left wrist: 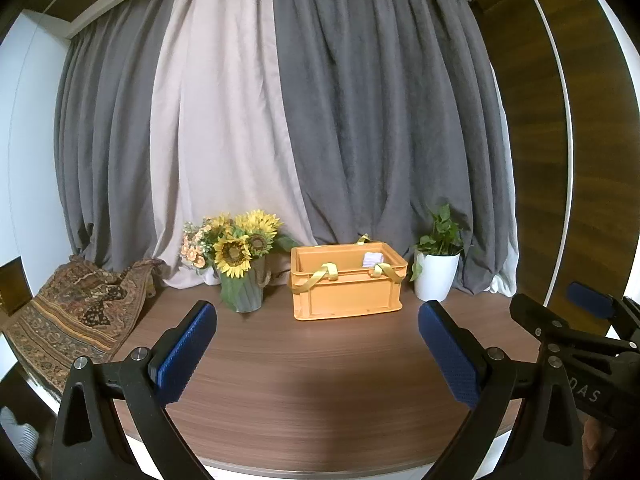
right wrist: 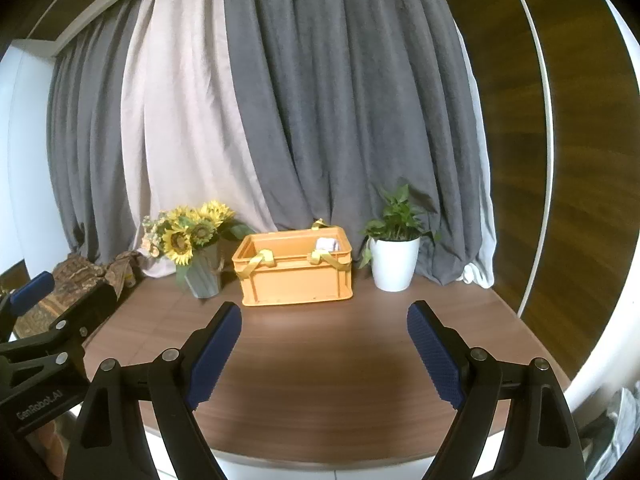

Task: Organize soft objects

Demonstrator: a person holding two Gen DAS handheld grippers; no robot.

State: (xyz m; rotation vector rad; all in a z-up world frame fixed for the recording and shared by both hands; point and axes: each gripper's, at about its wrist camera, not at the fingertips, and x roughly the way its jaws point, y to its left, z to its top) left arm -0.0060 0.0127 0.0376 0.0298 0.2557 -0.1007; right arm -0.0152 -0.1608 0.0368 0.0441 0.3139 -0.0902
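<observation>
I am holding both grippers wide and empty, the left gripper (left wrist: 317, 344) and right gripper (right wrist: 324, 348) side by side over the bare near part of the brown wood-grain table (right wrist: 320, 396), presumably readying an approach; beyond them one orange plastic crate (right wrist: 294, 268) with two yellow strap handles is sitting centred for easy reach; inside its far right corner one pale folded soft cloth (right wrist: 327, 244) is lying; flanking it are one vase of sunflowers (right wrist: 192, 248), one white potted plant (right wrist: 394, 250), and one patterned brown fabric (left wrist: 76, 312) draped at the left edge.
</observation>
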